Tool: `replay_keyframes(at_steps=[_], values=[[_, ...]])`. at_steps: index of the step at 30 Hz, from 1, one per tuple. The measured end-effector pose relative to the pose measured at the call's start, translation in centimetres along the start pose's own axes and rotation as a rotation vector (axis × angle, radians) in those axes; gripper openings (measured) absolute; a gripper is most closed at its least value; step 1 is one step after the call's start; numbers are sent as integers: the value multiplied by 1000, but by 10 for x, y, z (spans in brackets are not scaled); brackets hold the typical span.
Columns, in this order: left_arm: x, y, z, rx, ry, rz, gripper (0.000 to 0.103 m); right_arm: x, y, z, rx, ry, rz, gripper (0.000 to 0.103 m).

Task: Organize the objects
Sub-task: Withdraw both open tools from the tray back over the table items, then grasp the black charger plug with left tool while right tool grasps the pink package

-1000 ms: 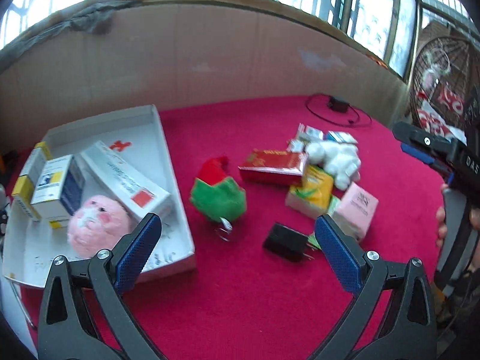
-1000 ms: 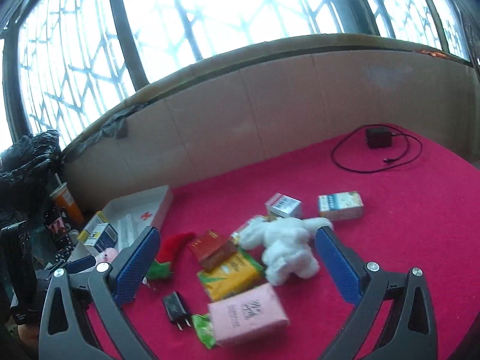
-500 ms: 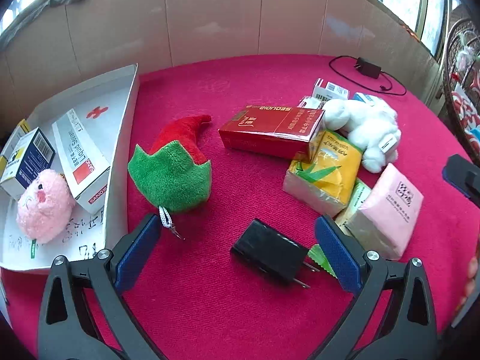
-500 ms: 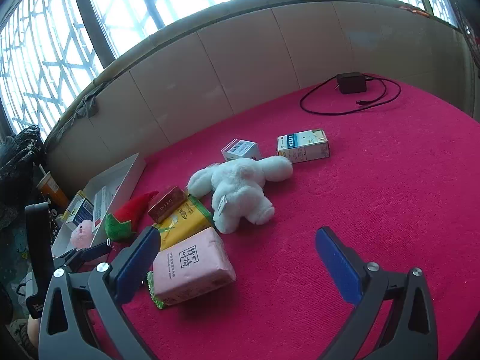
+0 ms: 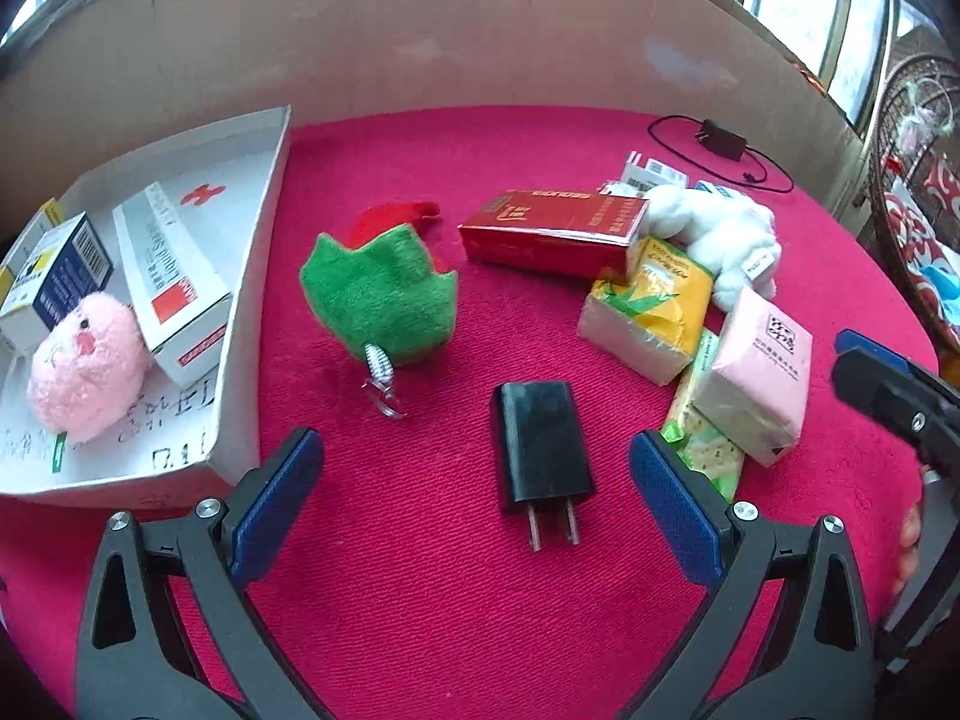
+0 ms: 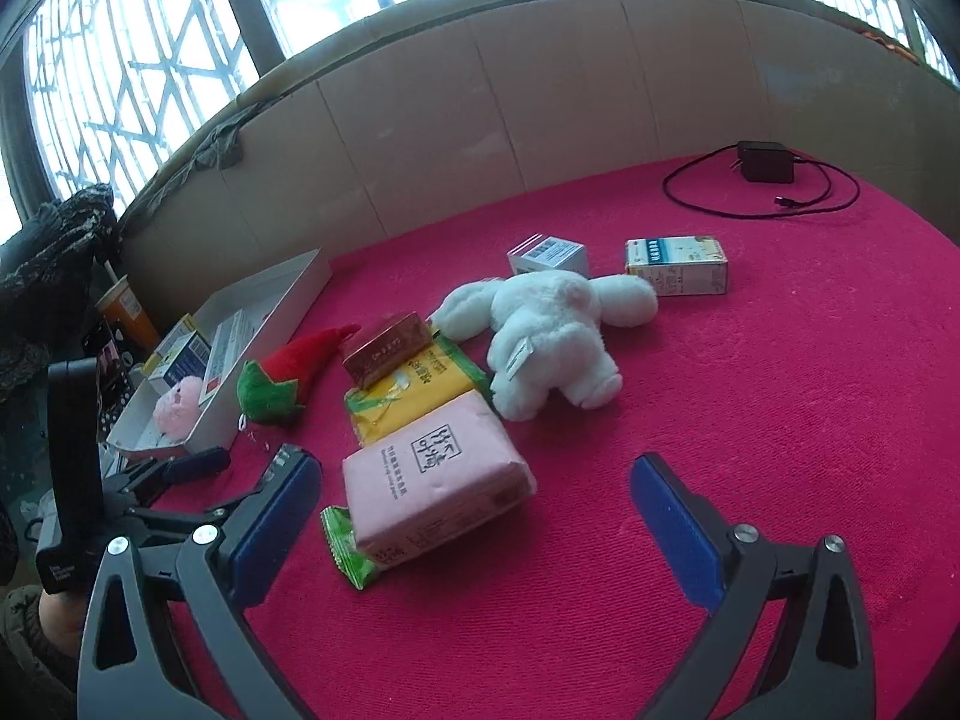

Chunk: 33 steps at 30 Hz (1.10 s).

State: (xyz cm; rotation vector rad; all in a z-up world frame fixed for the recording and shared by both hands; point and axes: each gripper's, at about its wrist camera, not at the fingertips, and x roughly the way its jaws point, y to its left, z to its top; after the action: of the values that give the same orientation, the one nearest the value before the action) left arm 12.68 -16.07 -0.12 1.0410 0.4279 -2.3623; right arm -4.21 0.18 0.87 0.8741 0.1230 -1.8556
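Now my left gripper (image 5: pixel 477 471) hangs low over the red desk (image 5: pixel 420 600), fingers (image 5: pixel 277 495) spread wide and empty, with the black charger plug (image 5: pixel 540 441) lying flat between them, just ahead of the tips. Its long axis runs straight toward me; the two metal prongs (image 5: pixel 553 525) point back at my camera and the blunt end points away toward the red box (image 5: pixel 552 231). My guess: light, stiff, smooth plastic, a bit slippery, not fragile. Best hold is across the two long side faces at mid-body, staying off the prongs, which are thin and could slip or bend. The fingers already line up with those sides, so I only need to drop and close.

Left of the plug sits the green and red plush (image 5: pixel 378 294), soft, with a small clip on the desk in front of it. Further left is the white tray (image 5: pixel 252 276), already holding a pink plush ball (image 5: pixel 84 375) and some boxes. That looks like the drop spot.

My right gripper (image 6: pixel 477 531) is also spread and holding nothing, hovering just short of the pink packet (image 6: pixel 435 477), which lies partly on a green wrapper (image 6: pixel 348 552). The packet looks soft and squashy. A white plush toy (image 6: pixel 549 342) lies beyond it, and a yellow packet (image 6: pixel 414 390) touches the pink one.
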Motion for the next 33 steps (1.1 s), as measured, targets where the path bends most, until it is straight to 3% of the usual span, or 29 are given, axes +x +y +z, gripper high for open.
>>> replay_keyframes(at_steps=[2,5,7,8,13,17,26,27,28,29,33], values=[[4,-10,2,51,-3,-3,102,6,9,-2,-50,16,1,103],[8,-12,4,58,15,-32,88,17,17,0,-94,32,-2,103],[7,-9,4,48,16,-40,70,25,20,2,-114,45,1,103],[9,-8,4,44,24,-38,68,29,22,3,-130,51,-1,103],[11,-13,3,62,33,-34,66,45,25,2,-149,117,12,102],[11,-14,2,70,38,-29,66,45,20,2,-124,130,22,84],[12,-14,3,71,37,-40,64,53,23,0,-143,171,-3,80],[11,-12,2,65,32,-49,56,52,24,-1,-149,167,-11,77],[10,-11,2,61,28,-60,39,51,27,-1,-162,167,-10,77],[10,-10,2,58,26,-64,33,51,29,-2,-175,166,-7,76],[8,-11,2,63,12,-82,30,43,30,-2,-182,119,-48,76]])
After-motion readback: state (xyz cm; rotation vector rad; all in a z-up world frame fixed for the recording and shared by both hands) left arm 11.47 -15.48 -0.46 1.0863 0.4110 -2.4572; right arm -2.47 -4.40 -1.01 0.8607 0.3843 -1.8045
